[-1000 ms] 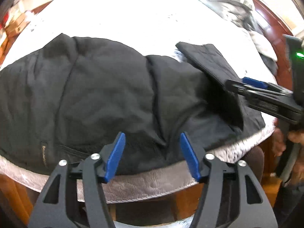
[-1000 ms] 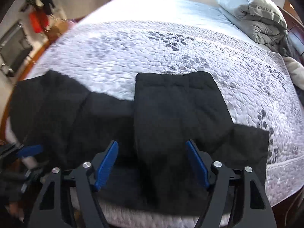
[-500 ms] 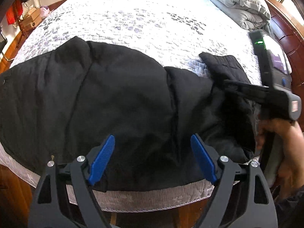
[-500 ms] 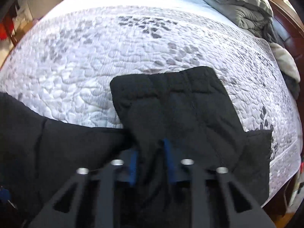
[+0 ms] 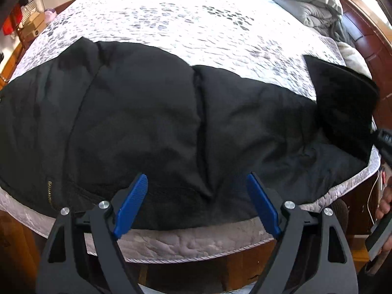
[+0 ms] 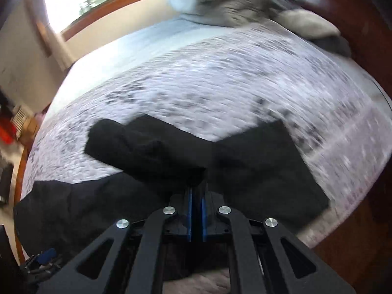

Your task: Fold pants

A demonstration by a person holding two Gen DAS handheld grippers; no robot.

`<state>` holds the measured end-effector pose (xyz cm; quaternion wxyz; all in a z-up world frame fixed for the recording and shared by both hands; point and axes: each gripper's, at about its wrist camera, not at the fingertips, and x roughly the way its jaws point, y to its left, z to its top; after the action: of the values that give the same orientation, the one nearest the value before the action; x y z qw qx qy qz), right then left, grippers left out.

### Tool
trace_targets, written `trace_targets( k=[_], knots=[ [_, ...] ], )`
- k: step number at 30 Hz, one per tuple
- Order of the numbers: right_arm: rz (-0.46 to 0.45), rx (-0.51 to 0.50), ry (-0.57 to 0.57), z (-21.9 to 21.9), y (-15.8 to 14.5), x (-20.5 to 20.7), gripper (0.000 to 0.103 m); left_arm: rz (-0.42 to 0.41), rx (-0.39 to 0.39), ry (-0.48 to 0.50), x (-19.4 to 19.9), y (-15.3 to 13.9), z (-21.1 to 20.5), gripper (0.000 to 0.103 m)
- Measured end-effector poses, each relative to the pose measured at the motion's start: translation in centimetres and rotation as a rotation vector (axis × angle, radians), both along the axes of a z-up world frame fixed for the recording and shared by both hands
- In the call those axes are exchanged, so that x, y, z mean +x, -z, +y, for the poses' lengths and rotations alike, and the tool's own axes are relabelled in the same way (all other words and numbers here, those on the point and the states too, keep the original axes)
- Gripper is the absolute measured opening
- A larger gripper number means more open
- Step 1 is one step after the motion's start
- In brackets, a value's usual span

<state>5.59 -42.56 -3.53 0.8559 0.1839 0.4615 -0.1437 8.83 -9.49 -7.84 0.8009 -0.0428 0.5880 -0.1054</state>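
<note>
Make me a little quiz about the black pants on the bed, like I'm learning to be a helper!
1. True or false: the left gripper is clamping the black padded pants.
2. What is the right gripper pinching? A) grey folded duvet B) the pants' leg end C) nothing
3. Fill in: the pants lie on a white quilted bedspread printed with grey ____.

Key: 1 false, its jaws are wide apart; 2 B; 3 leaves.
</note>
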Motion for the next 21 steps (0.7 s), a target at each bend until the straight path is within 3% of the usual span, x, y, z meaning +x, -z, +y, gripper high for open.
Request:
trace_targets(
  k=[2,6,10,14,21],
  knots=[
    [0.046,0.01,0.059,-2.2,1.5,-1.7,0.01,-0.01,0.009,0.021,-0.4,-0.2,-0.7,0.083],
    [0.127,-0.017,0.136,-4.9,3.7,-4.2,0.033,-0.017,0.014,0.039,-1.0,-0.4,-1.9,0.083],
    [0.176,-0.142,0.164,-5.7,3.9,-5.2,0.037,-0.036,0.0,0.04,-1.1,-0.6,-3.4,0.083],
    [0.168,-0.225,0.169,-5.8,3.0,-5.5,0.043,-0.068,0.022,0.06,-0.9,-1.2,-5.8,0.083],
    [0.158,-0.232,0.133,-7.5,1.9,-5.2,0.053,-0.09,0.031,0.072,-0.3,-1.8,-9.6,0.084]
  ],
)
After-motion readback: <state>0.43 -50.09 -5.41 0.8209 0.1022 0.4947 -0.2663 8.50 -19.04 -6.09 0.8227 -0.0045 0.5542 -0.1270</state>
